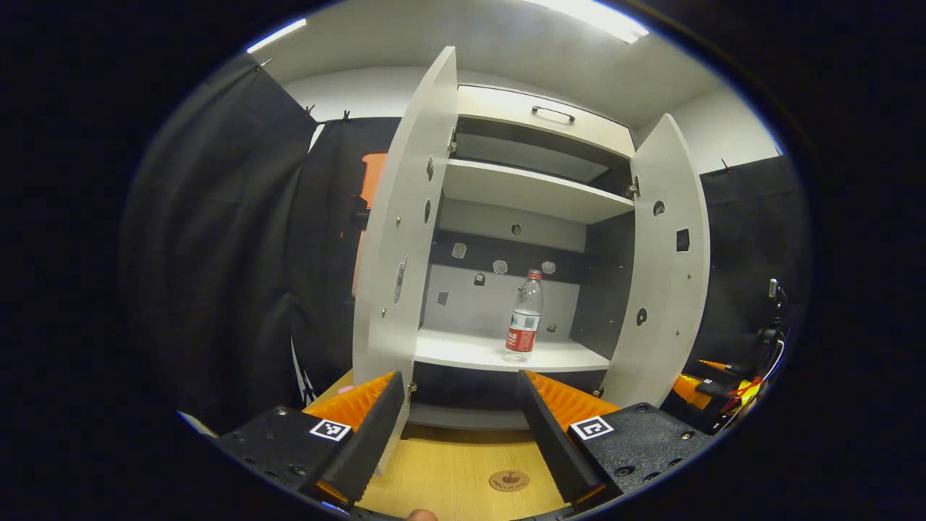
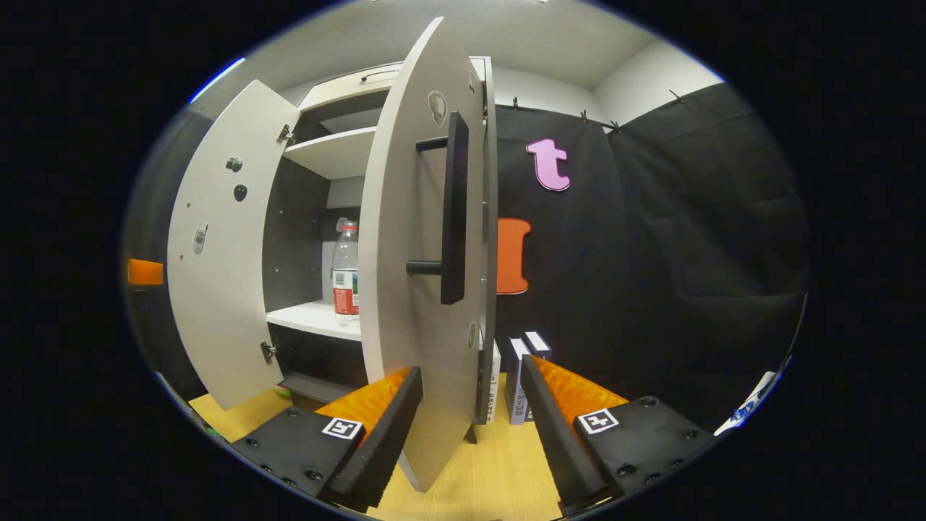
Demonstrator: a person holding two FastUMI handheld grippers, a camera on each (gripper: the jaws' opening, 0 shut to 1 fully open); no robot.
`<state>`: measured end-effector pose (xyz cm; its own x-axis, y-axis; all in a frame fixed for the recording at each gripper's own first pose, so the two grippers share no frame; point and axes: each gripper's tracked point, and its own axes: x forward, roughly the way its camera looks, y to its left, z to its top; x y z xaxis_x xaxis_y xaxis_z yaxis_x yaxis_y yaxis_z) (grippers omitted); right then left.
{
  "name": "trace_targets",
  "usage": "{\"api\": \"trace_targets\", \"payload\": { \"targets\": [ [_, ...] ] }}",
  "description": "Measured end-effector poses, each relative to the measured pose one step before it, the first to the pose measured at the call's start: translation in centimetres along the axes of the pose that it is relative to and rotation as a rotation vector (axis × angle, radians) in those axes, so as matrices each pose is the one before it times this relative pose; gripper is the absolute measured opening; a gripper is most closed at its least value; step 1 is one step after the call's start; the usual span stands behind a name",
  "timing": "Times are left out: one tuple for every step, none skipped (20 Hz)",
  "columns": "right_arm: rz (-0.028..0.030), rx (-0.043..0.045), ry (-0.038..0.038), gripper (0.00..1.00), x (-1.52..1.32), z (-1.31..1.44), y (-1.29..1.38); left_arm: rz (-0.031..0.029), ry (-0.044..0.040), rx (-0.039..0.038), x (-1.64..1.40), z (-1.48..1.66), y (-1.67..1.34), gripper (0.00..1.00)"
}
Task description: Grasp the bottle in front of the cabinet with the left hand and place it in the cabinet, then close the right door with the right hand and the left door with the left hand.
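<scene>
In the left gripper view, the left gripper (image 1: pixel 459 427) hangs with its fingers spread wide and nothing between them, over a wooden table (image 1: pixel 463 470). Ahead stands the cabinet (image 1: pixel 532 195) with both doors swung open: the left door (image 1: pixel 405 239) close by on the left, the right door (image 1: pixel 665 268) on the right. The bottle (image 1: pixel 524 316) stands upright on the lower shelf (image 1: pixel 470 351), toward the shelf's right side and near its front edge, well apart from the gripper. An upper shelf (image 1: pixel 535 192) sits above it, and a drawer (image 1: pixel 542 116) with a dark handle tops the cabinet.

In the right gripper view, the right gripper (image 2: pixel 470 427) is also spread, holding nothing. The right door (image 2: pixel 427 289) stands edge-on between its fingers; whether either finger touches it I cannot tell. The door's handle (image 2: pixel 452 210) faces right. Beyond it the bottle (image 2: pixel 346 271) stands on the lower shelf (image 2: pixel 315 318), with the left door (image 2: pixel 217 253) open on the far left. Small boxes (image 2: pixel 521 376) stand on the table (image 2: pixel 499 470) by the wall.
</scene>
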<state>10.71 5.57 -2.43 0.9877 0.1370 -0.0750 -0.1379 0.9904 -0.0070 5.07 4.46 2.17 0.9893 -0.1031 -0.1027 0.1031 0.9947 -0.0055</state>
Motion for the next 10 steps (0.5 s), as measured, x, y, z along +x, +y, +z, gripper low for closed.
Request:
{"api": "trace_targets", "payload": {
  "targets": [
    [0.00858,-0.00230,-0.00107,0.99,0.173,-0.018,0.440,0.00408,-0.00316,-0.00118,0.004,0.100,0.200,0.95],
    [0.00828,-0.00411,-0.00123,0.99,0.164,0.072,0.444,0.00482,-0.00177,-0.00005,-0.029,0.038,0.320,0.95],
    [0.00788,-0.00385,-0.00178,0.95,0.220,0.018,0.469,0.00621,-0.00071,0.00048,-0.052,-0.032,0.291,0.95],
    [0.00949,-0.00450,-0.00199,0.92,0.059,-0.003,0.238,0.00657,-0.00031,0.00072,-0.038,-0.039,0.306,0.95],
    [0.00809,-0.00470,-0.00086,0.89,0.173,-0.018,0.132,0.00676,-0.00119,0.00088,-0.038,0.016,0.303,0.95],
    [0.00651,-0.00282,-0.00331,0.85,0.153,0.096,0.165,0.00405,-0.00165,0.00065,-0.065,0.059,0.225,0.95],
    [0.00333,0.00042,-0.00214,0.85,0.177,0.051,0.201,0.00209,-0.00315,0.00103,-0.110,0.086,0.192,0.95],
    [0.00345,0.00285,-0.00005,0.85,0.485,-0.086,0.658,0.00170,-0.00364,0.00176,-0.079,0.051,0.188,0.95],
    [0.00495,0.00484,0.00099,0.92,0.232,-0.076,0.449,0.00398,-0.00324,0.00253,-0.055,0.104,0.278,0.95],
    [0.00560,0.00581,0.00096,0.92,0.131,-0.025,0.205,0.00441,-0.00372,0.00201,-0.047,0.122,0.218,0.95]
  ]
}}
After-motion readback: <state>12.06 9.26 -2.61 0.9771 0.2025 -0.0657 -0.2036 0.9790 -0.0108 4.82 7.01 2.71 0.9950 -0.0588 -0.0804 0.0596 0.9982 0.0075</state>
